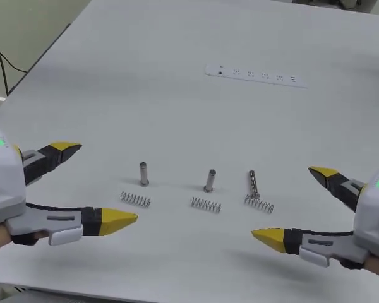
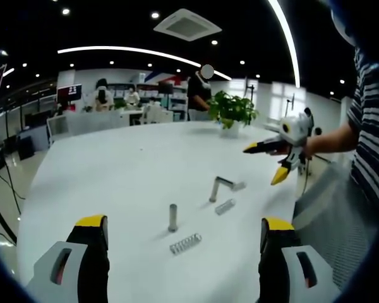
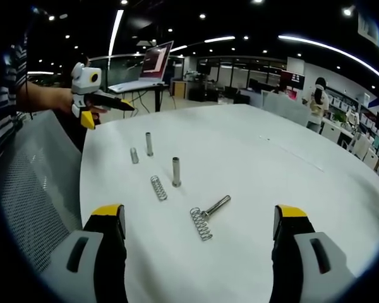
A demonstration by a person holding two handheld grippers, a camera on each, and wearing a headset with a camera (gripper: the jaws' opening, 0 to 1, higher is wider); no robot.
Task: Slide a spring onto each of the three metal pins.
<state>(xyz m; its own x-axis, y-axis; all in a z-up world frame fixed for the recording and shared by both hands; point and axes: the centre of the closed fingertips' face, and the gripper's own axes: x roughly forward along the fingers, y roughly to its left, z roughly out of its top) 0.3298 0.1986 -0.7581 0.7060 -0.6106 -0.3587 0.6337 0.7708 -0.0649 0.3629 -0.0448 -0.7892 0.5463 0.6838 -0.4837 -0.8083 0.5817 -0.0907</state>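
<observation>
Holding both grippers low over the white table (image 1: 177,63), you frame a row of three pins and three springs between them. Your left gripper (image 1: 109,182) hovers well to one side of the middle pin (image 1: 210,180), its yellow-tipped jaws spread wide around nothing. Your right gripper (image 1: 281,202) hovers on the other side of that pin, nearer to it, jaws likewise wide apart and empty. A white power strip (image 1: 256,74) lies well beyond the middle pin, toward the table's far side.

The middle pin stands upright. The left-side pin (image 1: 143,173), between the middle pin and the left gripper, also stands upright. The right-side pin (image 1: 252,183), between the middle pin and the right gripper, lies tipped over in the right gripper view, one end touching a spring.

All three springs lie flat on the table, none threaded on a pin. The middle spring (image 1: 206,204) rests just on your side of the middle pin, and the left-side spring (image 1: 135,199) and right-side spring (image 1: 259,204) flank it in line.
</observation>
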